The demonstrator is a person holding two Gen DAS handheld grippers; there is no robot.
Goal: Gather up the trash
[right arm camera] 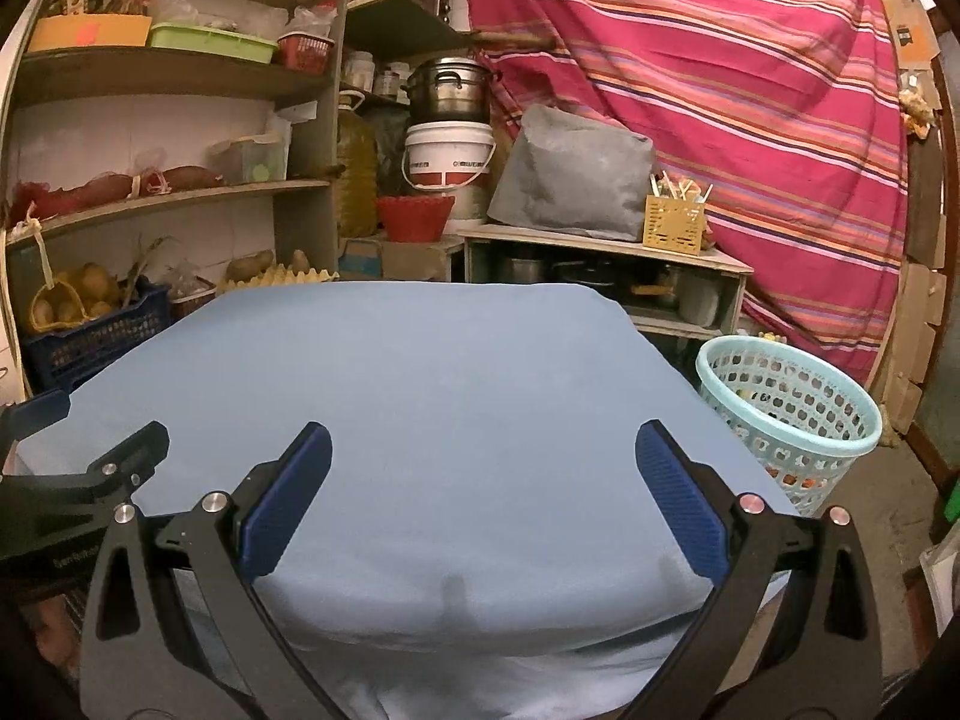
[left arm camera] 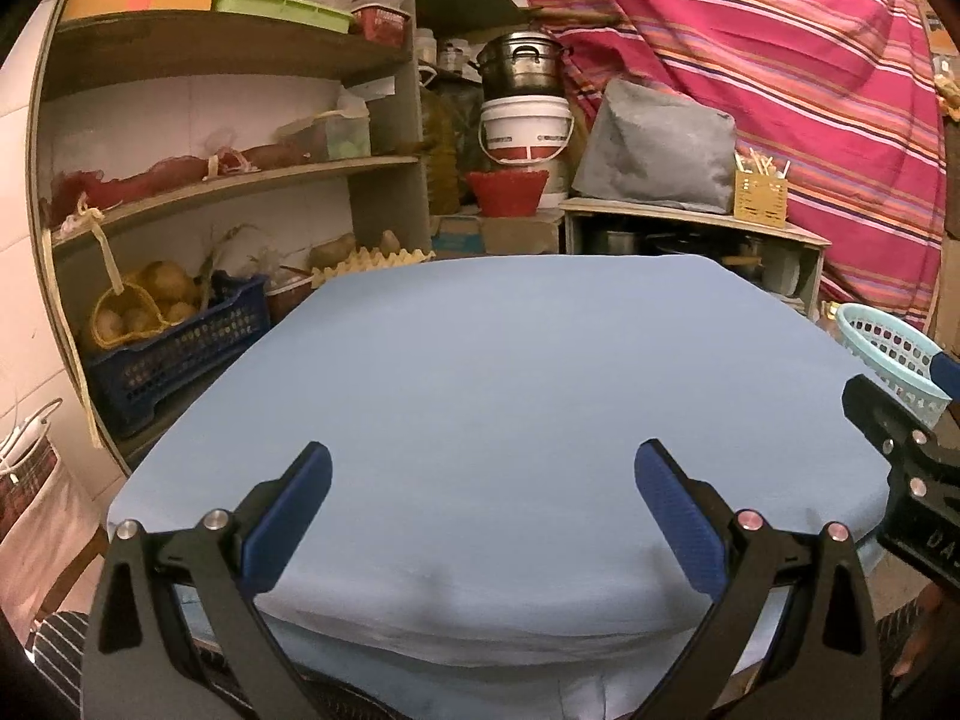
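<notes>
Left wrist view: left gripper (left arm camera: 483, 474) fingers spread wide, nothing between the blue pads (left arm camera: 288, 516), poised over the near edge of the table (left arm camera: 510, 360) with its light-blue cloth. Cloth ahead of the fingertips is bare. Right gripper (left arm camera: 906, 450) pokes in just right of the right finger, only partly in frame. Pale-green mesh basket (left arm camera: 894, 354) sits past the right fingertip, off the table's right edge, mostly cut by the frame. Shelves (left arm camera: 210, 180) with potatoes and a blue crate (left arm camera: 174, 354) lie ahead-left of the left finger; striped red curtain (left arm camera: 750, 60) ahead-right. Right wrist view: right gripper (right arm camera: 483, 468) also wide apart and holding nothing, over the same near edge of the cloth. Left gripper (right arm camera: 90, 480) shows beside the left finger. Basket (right arm camera: 786, 414) stands on the floor just right of the right fingertip, beside the table corner; some small coloured bits show through the mesh, too small to identify.
</notes>
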